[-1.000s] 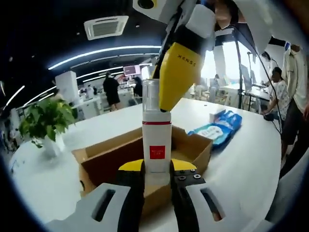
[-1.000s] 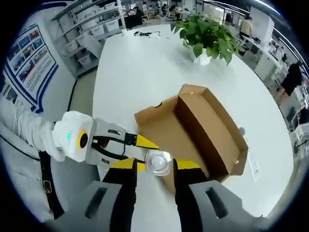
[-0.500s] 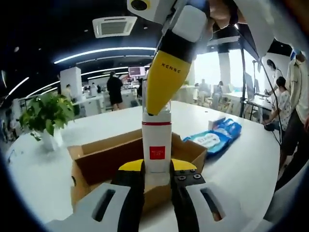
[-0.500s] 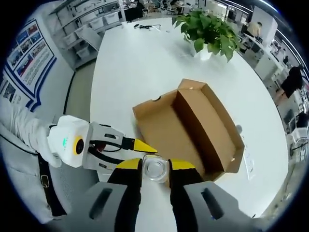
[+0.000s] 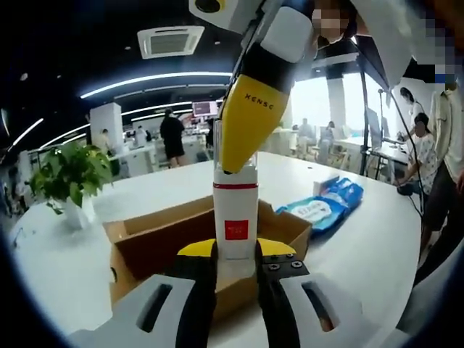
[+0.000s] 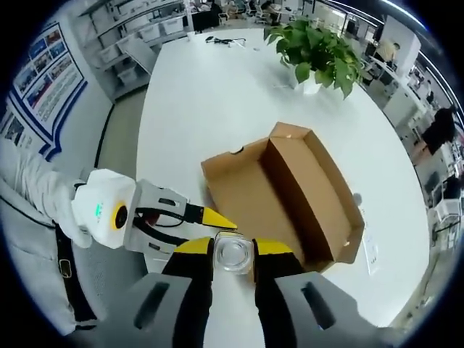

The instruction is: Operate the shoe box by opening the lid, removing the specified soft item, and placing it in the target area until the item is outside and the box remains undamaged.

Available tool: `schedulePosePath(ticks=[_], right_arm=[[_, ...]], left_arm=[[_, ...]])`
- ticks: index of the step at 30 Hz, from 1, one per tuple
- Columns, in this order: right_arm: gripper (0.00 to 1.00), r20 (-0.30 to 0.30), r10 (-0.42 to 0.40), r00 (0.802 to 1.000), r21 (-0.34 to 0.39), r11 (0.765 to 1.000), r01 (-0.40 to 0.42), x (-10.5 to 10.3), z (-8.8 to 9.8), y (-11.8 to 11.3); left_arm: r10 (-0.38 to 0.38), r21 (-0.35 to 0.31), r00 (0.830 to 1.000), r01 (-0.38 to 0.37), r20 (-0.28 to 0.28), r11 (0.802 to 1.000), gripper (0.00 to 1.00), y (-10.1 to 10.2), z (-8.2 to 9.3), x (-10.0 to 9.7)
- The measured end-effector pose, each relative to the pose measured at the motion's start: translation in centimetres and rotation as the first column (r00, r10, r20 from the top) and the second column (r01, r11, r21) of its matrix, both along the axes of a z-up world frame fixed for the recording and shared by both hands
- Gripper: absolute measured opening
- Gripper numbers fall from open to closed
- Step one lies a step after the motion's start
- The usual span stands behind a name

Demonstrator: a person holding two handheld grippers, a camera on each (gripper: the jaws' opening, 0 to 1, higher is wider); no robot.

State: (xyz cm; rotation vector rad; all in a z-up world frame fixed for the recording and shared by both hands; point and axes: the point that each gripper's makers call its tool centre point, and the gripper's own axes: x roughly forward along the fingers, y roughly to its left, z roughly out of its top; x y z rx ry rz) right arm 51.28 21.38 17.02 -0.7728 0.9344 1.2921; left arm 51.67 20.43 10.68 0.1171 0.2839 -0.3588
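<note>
A white bottle with a red label and a clear cap stands upright between the jaws of my left gripper, which is shut on its base. From above, my right gripper is shut on the clear cap; one of its yellow fingers covers the cap in the left gripper view. The left gripper reaches in from the left in the right gripper view. Beneath the bottle, the brown cardboard shoe box lies open on the white table, its lid folded flat beside the body.
A blue packet of wipes lies on the white table to the right of the box. A potted green plant stands beyond the box. People stand at the right and farther back. A sleeve is at the left.
My right gripper's jaws have come together onto the bottle cap. The bottle stays upright in my left gripper above the box. Both views have shifted slightly.
</note>
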Motion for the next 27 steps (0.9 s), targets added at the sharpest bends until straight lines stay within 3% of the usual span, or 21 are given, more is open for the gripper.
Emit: schedulePosePath(ticks=[9, 11, 15, 18, 22, 27], right_arm=[[0.18, 0.003, 0.078, 0.997, -0.013, 0.997, -0.077, -0.5, -0.1, -0.6], [0.18, 0.016, 0.101, 0.995, -0.017, 0.995, -0.101, -0.5, 0.0, -1.0], [0.17, 0.019, 0.133, 0.991, -0.006, 0.991, -0.133, -0.2, 0.8, -1.9], [0.17, 0.027, 0.156, 0.987, 0.004, 0.988, -0.156, 0.0, 1.4, -2.7], [0.17, 0.039, 0.17, 0.985, 0.017, 0.985, -0.171, 0.6, 2.3, -3.8], [0.17, 0.072, 0.189, 0.979, 0.017, 0.982, -0.191, 1.2, 3.2, -5.6]], left_arm=[[-0.052, -0.037, 0.998, 0.051, -0.03, 0.998, 0.21, -0.9, -0.1, -0.2], [-0.097, -0.102, 0.992, 0.088, -0.08, 0.991, 0.3, -1.9, -0.4, -0.6], [-0.14, -0.113, 0.983, 0.127, -0.114, 0.985, 0.33, -2.4, -0.6, -0.5], [-0.206, -0.13, 0.965, 0.186, -0.16, 0.974, 0.33, -3.4, -0.8, -0.8], [-0.242, -0.131, 0.954, 0.221, -0.178, 0.966, 0.35, -4.0, -0.7, -0.8], [-0.328, -0.157, 0.924, 0.3, -0.198, 0.941, 0.38, -5.0, -0.6, -1.2]])
